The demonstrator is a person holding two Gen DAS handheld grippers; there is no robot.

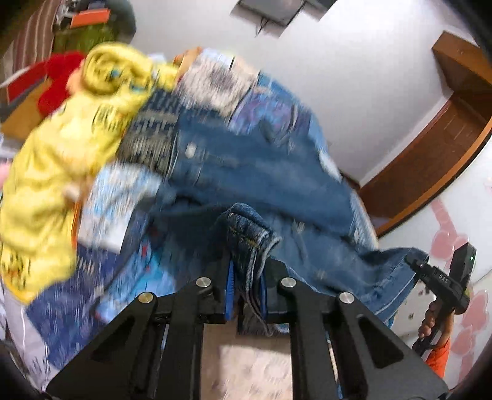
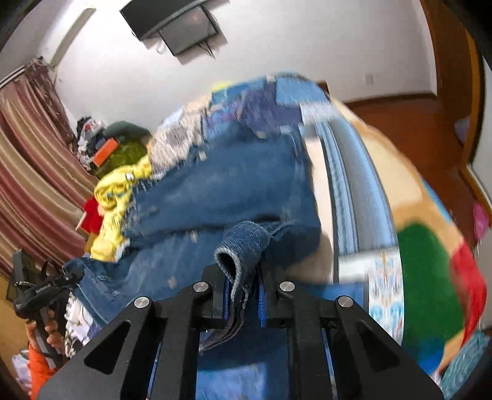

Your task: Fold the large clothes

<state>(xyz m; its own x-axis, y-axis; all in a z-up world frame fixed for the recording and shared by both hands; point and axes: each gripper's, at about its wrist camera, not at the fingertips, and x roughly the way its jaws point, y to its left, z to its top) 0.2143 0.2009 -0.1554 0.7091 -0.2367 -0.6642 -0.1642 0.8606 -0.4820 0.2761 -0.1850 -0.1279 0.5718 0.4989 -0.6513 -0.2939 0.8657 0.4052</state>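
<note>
A pair of blue jeans (image 1: 246,172) lies stretched over the patterned blue bedspread (image 1: 123,277); it also shows in the right wrist view (image 2: 233,184). My left gripper (image 1: 246,277) is shut on a folded denim edge of the jeans. My right gripper (image 2: 243,292) is shut on another denim edge, and it shows at the far right of the left wrist view (image 1: 415,261), pinching the jeans. The left gripper shows at the left of the right wrist view (image 2: 66,274). Both views are motion-blurred.
A crumpled yellow garment (image 1: 61,160) and a red one (image 1: 58,83) lie on the bed left of the jeans. A green bag (image 2: 126,147) sits by striped curtains (image 2: 30,154). A wooden door frame (image 1: 446,129) and a wall screen (image 2: 184,27) stand behind.
</note>
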